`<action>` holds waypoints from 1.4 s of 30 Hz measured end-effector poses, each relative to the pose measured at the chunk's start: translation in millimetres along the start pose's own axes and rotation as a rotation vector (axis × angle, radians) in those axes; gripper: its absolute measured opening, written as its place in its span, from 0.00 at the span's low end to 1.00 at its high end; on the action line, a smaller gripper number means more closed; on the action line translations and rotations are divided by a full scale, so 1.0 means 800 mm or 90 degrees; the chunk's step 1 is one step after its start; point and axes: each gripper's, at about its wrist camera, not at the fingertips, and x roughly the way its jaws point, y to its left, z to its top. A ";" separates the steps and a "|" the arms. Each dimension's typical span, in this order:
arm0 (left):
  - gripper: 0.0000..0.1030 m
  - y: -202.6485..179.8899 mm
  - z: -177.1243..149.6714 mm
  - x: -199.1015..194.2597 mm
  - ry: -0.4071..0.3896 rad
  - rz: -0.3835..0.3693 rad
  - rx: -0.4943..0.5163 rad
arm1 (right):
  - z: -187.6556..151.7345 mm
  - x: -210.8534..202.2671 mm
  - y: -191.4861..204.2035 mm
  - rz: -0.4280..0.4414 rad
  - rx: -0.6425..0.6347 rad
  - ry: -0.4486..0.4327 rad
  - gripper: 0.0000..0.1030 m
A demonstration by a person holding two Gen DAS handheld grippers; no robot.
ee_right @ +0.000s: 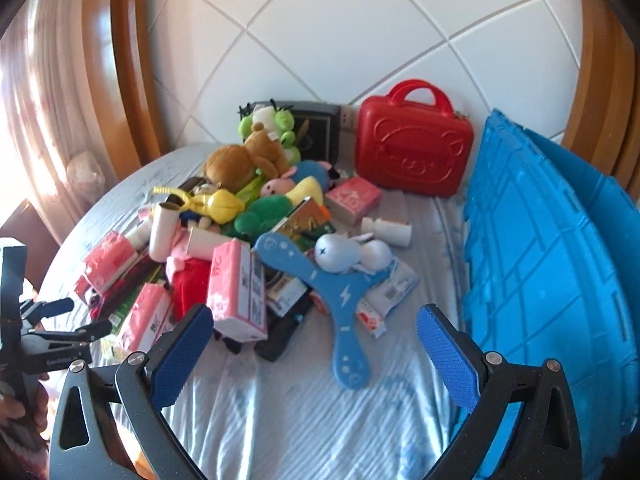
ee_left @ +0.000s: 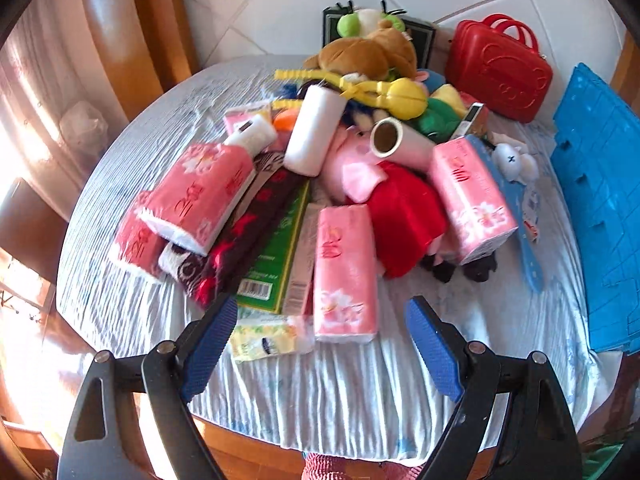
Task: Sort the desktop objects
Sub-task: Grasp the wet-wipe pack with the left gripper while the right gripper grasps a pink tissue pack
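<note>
Left wrist view: we are looking over the left gripper, its jaws standing wide apart and gripping nothing. Just beyond it, at the near edge of the heap on the round table, a pink tissue pack is lying with its long axis running near to far, roughly in line with the gap; this hand is probably the nearer one to it.

Right wrist view: we are seeing the right gripper, jaws likewise spread and empty. A blue boomerang is lying just ahead, one arm pointing toward us. The blue crate is standing at right.
</note>
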 end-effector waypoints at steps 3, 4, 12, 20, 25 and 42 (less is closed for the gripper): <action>0.84 0.035 -0.020 0.026 0.035 0.012 -0.032 | -0.009 0.029 0.020 0.011 -0.009 0.035 1.00; 0.84 0.047 -0.026 0.035 0.047 0.014 -0.044 | -0.012 0.038 0.030 0.018 -0.015 0.047 1.00; 0.84 0.085 -0.053 0.086 0.098 0.002 -0.085 | -0.034 0.106 0.105 0.067 -0.048 0.116 1.00; 0.84 0.065 -0.059 0.136 0.110 0.012 -0.057 | -0.056 0.160 0.169 0.120 -0.040 0.194 1.00; 0.81 0.058 -0.057 0.147 0.093 0.014 -0.024 | -0.061 0.173 0.215 0.139 -0.065 0.204 1.00; 0.21 0.101 -0.057 0.117 0.076 -0.031 -0.002 | -0.083 0.234 0.280 0.132 -0.011 0.252 0.86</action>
